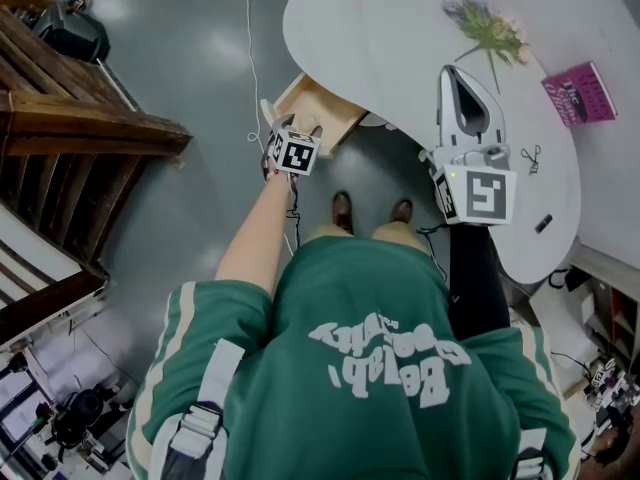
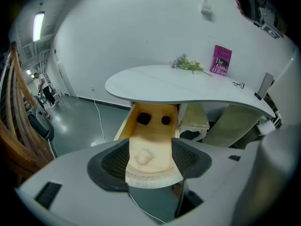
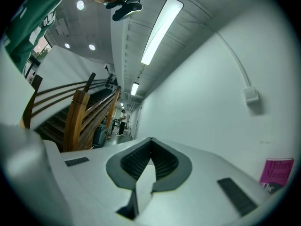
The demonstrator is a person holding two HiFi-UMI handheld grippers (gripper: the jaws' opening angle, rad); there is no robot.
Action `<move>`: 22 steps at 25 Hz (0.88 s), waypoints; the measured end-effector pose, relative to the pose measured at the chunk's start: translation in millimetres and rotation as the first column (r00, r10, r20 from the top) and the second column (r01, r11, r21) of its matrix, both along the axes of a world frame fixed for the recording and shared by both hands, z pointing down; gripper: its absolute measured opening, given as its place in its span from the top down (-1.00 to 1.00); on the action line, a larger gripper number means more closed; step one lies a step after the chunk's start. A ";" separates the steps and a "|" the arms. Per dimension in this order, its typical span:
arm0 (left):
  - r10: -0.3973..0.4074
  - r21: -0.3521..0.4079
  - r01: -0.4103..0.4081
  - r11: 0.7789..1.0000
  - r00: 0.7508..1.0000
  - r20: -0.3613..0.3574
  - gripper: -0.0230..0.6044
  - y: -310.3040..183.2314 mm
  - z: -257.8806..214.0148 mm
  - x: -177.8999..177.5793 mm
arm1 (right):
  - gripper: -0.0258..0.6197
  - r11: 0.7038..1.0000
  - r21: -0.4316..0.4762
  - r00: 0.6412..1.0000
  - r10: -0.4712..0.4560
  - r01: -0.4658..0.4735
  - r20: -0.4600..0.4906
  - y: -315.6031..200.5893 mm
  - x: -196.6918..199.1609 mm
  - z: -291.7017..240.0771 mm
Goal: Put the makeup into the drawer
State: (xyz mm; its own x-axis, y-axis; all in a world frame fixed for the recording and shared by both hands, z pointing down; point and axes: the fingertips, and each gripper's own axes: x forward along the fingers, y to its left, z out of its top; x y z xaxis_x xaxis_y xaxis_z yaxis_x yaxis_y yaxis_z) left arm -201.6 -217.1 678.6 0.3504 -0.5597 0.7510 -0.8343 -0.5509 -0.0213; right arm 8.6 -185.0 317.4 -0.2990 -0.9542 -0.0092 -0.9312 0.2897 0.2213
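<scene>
The wooden drawer (image 1: 318,114) stands pulled out from under the white table (image 1: 380,38). My left gripper (image 1: 298,130) hangs over it, tilted down, jaws open and empty. In the left gripper view the drawer floor (image 2: 151,134) shows between the open jaws of the left gripper (image 2: 150,144). A pale, soft-looking item (image 2: 143,157) lies there, free of both pads, and two dark items (image 2: 143,118) sit at the back. My right gripper (image 1: 453,76) is held level above the table, and the right gripper (image 3: 150,141) is shut on nothing. An eyelash curler (image 1: 530,158) and a small dark stick (image 1: 543,223) lie on the table.
A sprig of flowers (image 1: 487,28) and a pink book (image 1: 580,93) lie on the table's far side. A wooden staircase (image 1: 70,108) stands to the left across the grey floor, and a white cable (image 1: 250,58) runs over the floor. The person's shoes (image 1: 372,210) are below the drawer.
</scene>
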 end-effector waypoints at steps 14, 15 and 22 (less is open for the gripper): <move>0.032 0.358 0.008 0.934 0.994 -0.105 0.02 -28.4 -162.2 9.2 | 0.89 0.999 0.012 0.999 -0.044 0.044 0.006 -7.0 -17.4 -2.2; 0.038 0.391 0.009 0.920 0.993 -0.113 0.02 -29.2 -183.7 10.3 | 0.89 0.999 0.014 0.999 -0.050 0.050 0.006 -7.4 -20.3 -2.4; 0.063 0.605 0.048 0.795 0.985 -0.162 0.02 -24.4 -310.7 5.4 | 0.89 0.995 0.038 0.996 -0.087 0.087 0.003 -10.6 -39.9 -10.4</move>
State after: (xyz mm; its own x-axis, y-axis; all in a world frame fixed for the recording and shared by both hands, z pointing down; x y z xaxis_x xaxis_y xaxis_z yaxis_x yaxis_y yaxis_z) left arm -196.2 -241.5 367.9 0.4434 -0.8759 0.1902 -0.8518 -0.4778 -0.2147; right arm -31.3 -195.7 307.0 -0.3810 -0.9234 -0.0460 -0.9038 0.3614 0.2293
